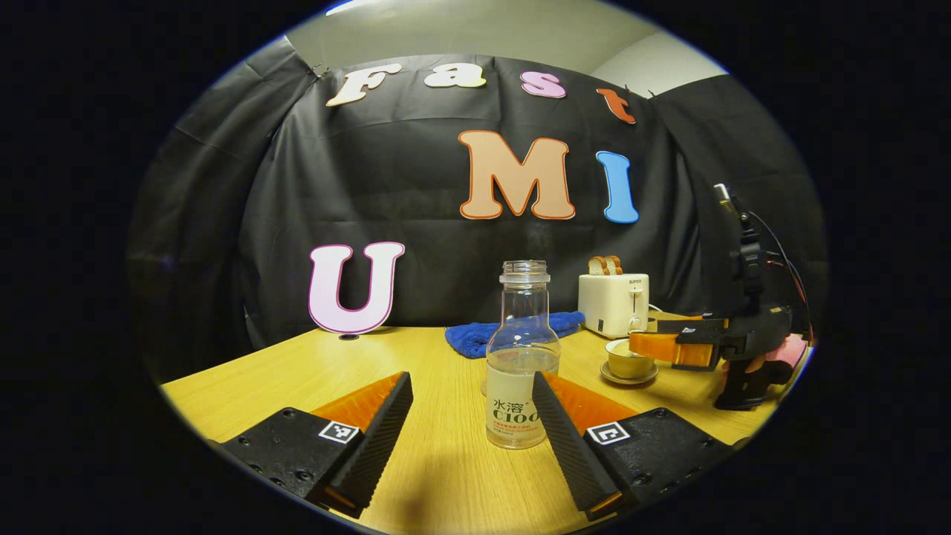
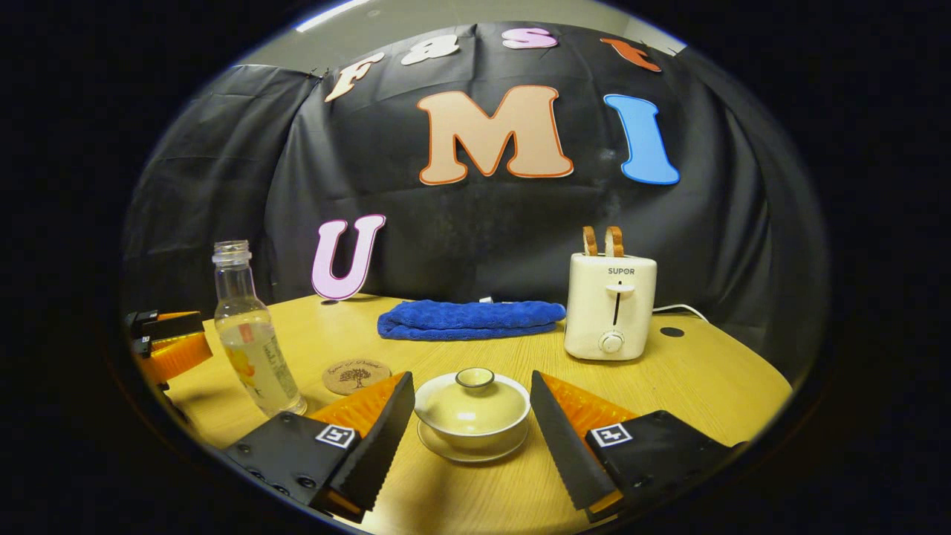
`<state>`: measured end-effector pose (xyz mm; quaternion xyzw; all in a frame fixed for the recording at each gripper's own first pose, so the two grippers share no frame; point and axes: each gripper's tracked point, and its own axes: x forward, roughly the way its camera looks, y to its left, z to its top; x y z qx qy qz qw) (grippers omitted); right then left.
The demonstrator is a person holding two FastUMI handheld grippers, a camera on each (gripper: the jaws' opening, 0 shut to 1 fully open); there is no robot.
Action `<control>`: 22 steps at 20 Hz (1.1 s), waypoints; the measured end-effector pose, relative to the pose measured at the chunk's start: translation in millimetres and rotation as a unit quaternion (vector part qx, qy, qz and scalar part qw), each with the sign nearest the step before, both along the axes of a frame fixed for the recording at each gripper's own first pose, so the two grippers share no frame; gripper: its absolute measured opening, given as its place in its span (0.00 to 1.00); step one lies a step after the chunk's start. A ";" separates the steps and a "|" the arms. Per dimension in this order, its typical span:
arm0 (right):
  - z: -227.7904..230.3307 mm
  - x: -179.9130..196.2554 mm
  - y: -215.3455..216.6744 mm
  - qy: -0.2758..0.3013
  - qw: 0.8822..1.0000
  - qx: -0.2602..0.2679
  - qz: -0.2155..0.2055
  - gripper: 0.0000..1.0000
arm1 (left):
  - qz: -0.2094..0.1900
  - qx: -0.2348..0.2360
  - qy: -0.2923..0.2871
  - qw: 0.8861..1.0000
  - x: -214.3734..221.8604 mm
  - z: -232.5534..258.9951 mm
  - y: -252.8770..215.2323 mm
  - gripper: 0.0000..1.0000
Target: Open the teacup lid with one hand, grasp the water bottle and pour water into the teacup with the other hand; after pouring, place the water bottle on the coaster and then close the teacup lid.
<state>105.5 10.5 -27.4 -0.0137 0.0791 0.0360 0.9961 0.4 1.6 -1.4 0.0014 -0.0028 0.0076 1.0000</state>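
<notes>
A clear uncapped water bottle (image 1: 521,357) stands upright on the wooden table, part full, just ahead of my open left gripper (image 1: 472,416), nearer its right-hand finger. The same bottle (image 2: 249,338) appears at the left of the right gripper view. A cream teacup (image 2: 472,412) with its lid on sits on a saucer between the fingers of my open right gripper (image 2: 472,427), untouched. A round coaster (image 2: 356,376) lies flat between bottle and teacup. The right gripper (image 1: 672,348) hovers by the teacup (image 1: 628,360) in the left gripper view; the left gripper (image 2: 167,345) shows beside the bottle.
A white toaster (image 2: 611,306) holding two bread slices stands at the back right, its cord trailing behind. A folded blue towel (image 2: 469,318) lies at the back middle. The black cloth wall closes the rear of the table (image 2: 713,371).
</notes>
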 end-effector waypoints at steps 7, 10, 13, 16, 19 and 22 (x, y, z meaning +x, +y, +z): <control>-7.1 27.9 -2.7 0.015 1.000 0.005 -0.005 0.85 | 0.000 0.000 0.000 1.000 0.0 0.4 0.0 0.95; -7.2 27.2 -0.9 0.019 1.000 0.001 -0.001 0.72 | 0.000 0.000 0.000 1.000 0.3 -0.2 0.1 0.95; -4.4 29.6 2.8 0.011 1.000 -0.007 0.006 0.58 | 0.000 0.000 0.000 1.000 -0.2 0.5 0.0 0.95; -2.1 29.9 1.2 0.006 1.000 -0.019 0.000 0.41 | 0.000 0.000 0.000 1.000 0.1 0.3 0.1 0.95; -4.1 32.0 0.6 0.008 1.000 -0.014 -0.002 0.32 | -0.001 0.000 0.000 1.000 0.6 0.4 -0.1 0.95; 0.2 28.5 -0.4 -0.002 1.000 -0.018 -0.006 0.33 | -0.005 0.000 0.000 1.000 -0.5 0.3 -1.3 0.95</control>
